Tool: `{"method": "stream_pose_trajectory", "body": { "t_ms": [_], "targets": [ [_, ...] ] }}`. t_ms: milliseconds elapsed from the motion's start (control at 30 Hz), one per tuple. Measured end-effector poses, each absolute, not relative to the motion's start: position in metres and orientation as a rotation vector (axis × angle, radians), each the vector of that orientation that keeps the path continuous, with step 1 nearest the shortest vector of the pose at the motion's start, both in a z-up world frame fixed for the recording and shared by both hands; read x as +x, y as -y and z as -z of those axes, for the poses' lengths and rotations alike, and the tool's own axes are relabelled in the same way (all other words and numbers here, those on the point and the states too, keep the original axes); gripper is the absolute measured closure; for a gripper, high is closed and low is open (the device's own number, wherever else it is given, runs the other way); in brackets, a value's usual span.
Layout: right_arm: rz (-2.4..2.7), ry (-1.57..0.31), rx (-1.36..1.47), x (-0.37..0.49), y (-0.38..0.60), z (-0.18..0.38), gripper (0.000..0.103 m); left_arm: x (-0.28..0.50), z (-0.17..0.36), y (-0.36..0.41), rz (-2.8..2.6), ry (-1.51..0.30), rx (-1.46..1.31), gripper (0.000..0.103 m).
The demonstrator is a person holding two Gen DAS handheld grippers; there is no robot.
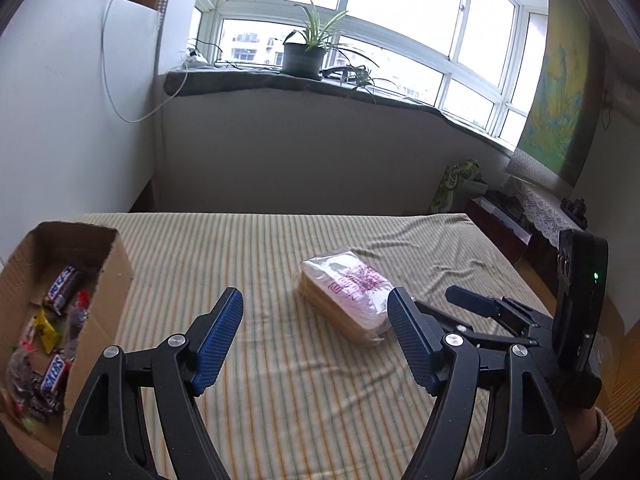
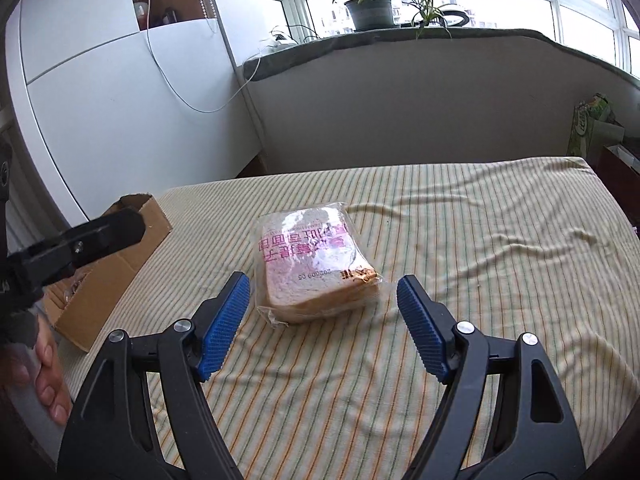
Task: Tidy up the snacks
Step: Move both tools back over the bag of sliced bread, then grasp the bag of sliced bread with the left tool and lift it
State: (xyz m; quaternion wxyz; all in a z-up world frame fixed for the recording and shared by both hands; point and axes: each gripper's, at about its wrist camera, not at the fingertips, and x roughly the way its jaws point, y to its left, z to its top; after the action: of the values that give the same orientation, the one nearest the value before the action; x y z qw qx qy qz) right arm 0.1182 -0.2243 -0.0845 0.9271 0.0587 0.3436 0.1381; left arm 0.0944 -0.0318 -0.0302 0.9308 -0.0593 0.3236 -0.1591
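Both hand-held grippers, left (image 1: 316, 340) and right (image 2: 324, 324), gape empty, bread pack (image 2: 316, 264) just ahead.

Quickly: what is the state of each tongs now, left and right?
Left tongs: open, holding nothing.
Right tongs: open, holding nothing; the bread bag lies just ahead, untouched.

chocolate bar (image 1: 54, 374): "SNICKERS"
bread bag (image 2: 316, 264): pink print, upside down; digits unclear
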Motion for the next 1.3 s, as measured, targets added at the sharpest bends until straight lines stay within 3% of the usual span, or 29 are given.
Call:
{"method": "stream_pose_trajectory", "body": {
  "t_ms": [67, 467, 700, 733, 767, 800, 833, 900, 1000, 1300],
  "targets": [
    [-0.289, -0.742, 0.136, 0.122, 0.226, 0.094, 0.020, 0.111, 0.035, 0.037, 0.337, -0.692, -0.142, 0.028],
    [-0.353, -0.872, 0.123, 0.140, 0.202, 0.132, 0.020, 0.223, 0.088, 0.049, 0.399, -0.885, -0.273, 0.026],
    [-0.349, -0.873, 0.134, 0.153, 0.206, 0.131, 0.020, 0.236, 0.106, 0.059, 0.483, -0.944, -0.270, 0.026],
    [-0.350, -0.876, 0.130, 0.155, 0.206, 0.131, 0.021, 0.235, 0.107, 0.060, 0.490, -0.949, -0.270, 0.026],
    [-0.347, -0.875, 0.122, 0.155, 0.206, 0.131, 0.030, 0.235, 0.109, 0.061, 0.495, -0.951, -0.268, 0.026],
    [-0.340, -0.871, 0.116, 0.156, 0.206, 0.130, 0.038, 0.235, 0.110, 0.062, 0.512, -0.953, -0.263, 0.028],
    [-0.334, -0.871, 0.120, 0.156, 0.208, 0.130, 0.040, 0.235, 0.111, 0.063, 0.527, -0.957, -0.249, 0.030],
    [-0.340, -0.869, 0.133, 0.157, 0.211, 0.131, 0.041, 0.227, 0.113, 0.066, 0.522, -0.944, -0.220, 0.042],
    [-0.344, -0.864, 0.130, 0.155, 0.211, 0.130, 0.041, 0.221, 0.113, 0.059, 0.520, -0.928, -0.259, 0.048],
    [-0.417, -0.826, 0.068, 0.126, 0.207, 0.113, 0.041, 0.190, 0.105, 0.043, 0.501, -0.924, -0.315, 0.050]
  ]
}}
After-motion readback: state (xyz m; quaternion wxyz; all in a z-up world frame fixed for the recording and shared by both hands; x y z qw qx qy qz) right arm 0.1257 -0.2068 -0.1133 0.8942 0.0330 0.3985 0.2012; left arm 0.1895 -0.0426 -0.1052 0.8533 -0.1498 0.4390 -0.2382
